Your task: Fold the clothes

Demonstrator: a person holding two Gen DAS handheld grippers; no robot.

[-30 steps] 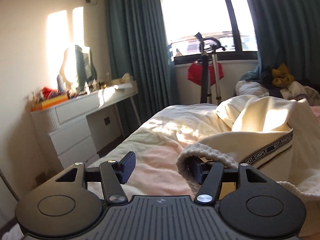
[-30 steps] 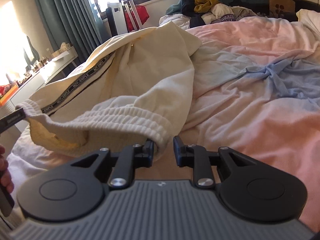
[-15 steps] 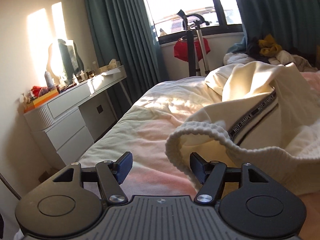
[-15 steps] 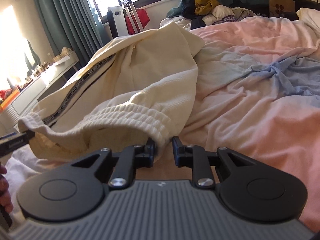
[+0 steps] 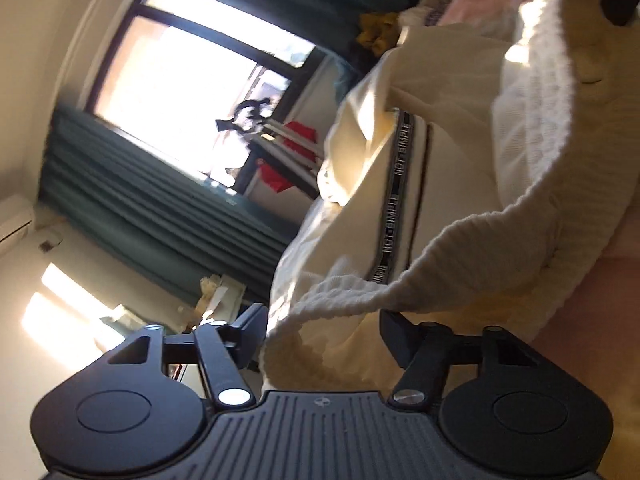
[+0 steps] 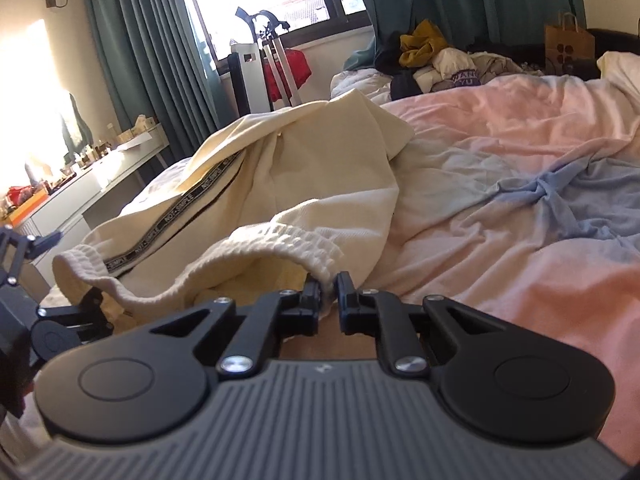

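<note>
On the pink bed (image 6: 520, 208), my left gripper (image 5: 322, 334), level a moment ago, now rolls sideways with jaws wide around the cream trousers' (image 6: 320, 176) waistband (image 5: 460, 240), unclamped, while my right gripper (image 6: 329, 300) pinches the waistband's other end, readying the fold.

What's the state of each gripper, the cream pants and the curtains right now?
left gripper: open, rolled sideways, waistband between its fingers, not clamped.
right gripper: shut on the waistband.
cream pants: unfolded, crumpled on the bed, waistband gaping.
curtains: drawn apart, window uncovered.
</note>
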